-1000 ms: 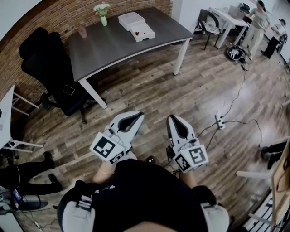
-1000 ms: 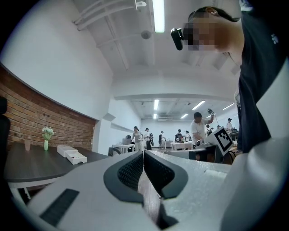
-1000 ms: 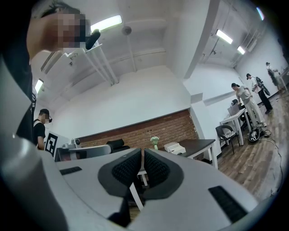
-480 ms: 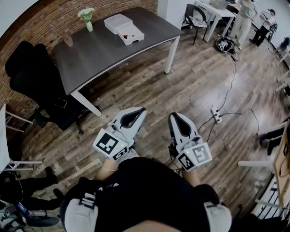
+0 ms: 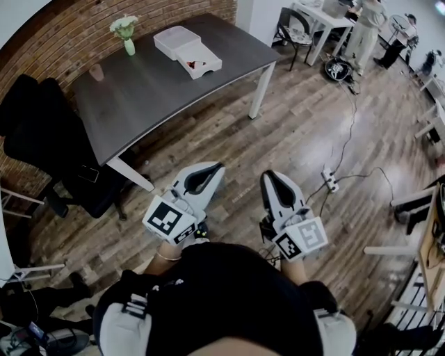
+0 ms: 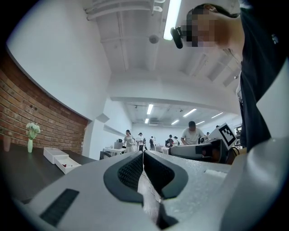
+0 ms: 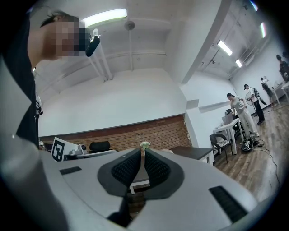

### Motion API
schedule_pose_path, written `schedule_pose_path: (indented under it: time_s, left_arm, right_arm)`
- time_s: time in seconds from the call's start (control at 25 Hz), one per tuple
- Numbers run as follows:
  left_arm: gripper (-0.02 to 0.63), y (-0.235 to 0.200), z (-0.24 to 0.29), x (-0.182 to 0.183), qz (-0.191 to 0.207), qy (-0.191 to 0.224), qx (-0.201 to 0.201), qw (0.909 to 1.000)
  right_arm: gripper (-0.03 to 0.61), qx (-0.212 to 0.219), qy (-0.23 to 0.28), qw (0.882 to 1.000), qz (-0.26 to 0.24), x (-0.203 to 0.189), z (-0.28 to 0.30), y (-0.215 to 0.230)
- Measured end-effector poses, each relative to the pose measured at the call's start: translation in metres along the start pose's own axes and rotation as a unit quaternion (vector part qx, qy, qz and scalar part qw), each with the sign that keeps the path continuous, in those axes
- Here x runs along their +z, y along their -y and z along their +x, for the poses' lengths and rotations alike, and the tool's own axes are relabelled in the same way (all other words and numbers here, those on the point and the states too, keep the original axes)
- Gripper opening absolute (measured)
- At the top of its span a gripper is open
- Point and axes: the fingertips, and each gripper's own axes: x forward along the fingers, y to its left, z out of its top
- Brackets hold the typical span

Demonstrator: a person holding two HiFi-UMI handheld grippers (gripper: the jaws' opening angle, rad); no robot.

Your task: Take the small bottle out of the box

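An open white box (image 5: 199,60) lies on the dark grey table (image 5: 160,87) at the far side of the room, with its lid (image 5: 170,41) beside it. Something small and red shows inside the box; I cannot make out a bottle. The box (image 6: 67,165) also shows small at the left of the left gripper view. My left gripper (image 5: 211,170) and right gripper (image 5: 268,178) are held close to the person's body, far from the table, above the wooden floor. The left gripper (image 6: 143,154) has its pads together with nothing in them. The right gripper (image 7: 142,151) shows only a thin slit and is empty.
A vase of flowers (image 5: 125,30) and a cup (image 5: 97,71) stand on the table. A black office chair (image 5: 43,135) sits at its left. A power strip (image 5: 329,182) with cables lies on the floor at the right. People (image 5: 369,21) stand by white desks at the back right.
The table and box have slid left and slightly up in the head view. Both grippers stay by the body, with nothing in them.
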Motion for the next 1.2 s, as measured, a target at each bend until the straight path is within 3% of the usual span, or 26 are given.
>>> schedule_pose_path:
  time_s: [0.76, 1.2]
  left_arm:
    - [0.003, -0.149, -0.029, 0.004, 0.002, -0.002, -0.007, 1.0000]
    - [0.003, -0.174, -0.013, -0.012, -0.019, -0.007, -0.024, 0.9995]
  right_arm:
    - [0.032, -0.011, -0.005, 1.000, -0.015, -0.023, 0.143, -0.030]
    - [0.037, -0.034, -0.023, 0.999, -0.012, -0.035, 0.163, -0.013]
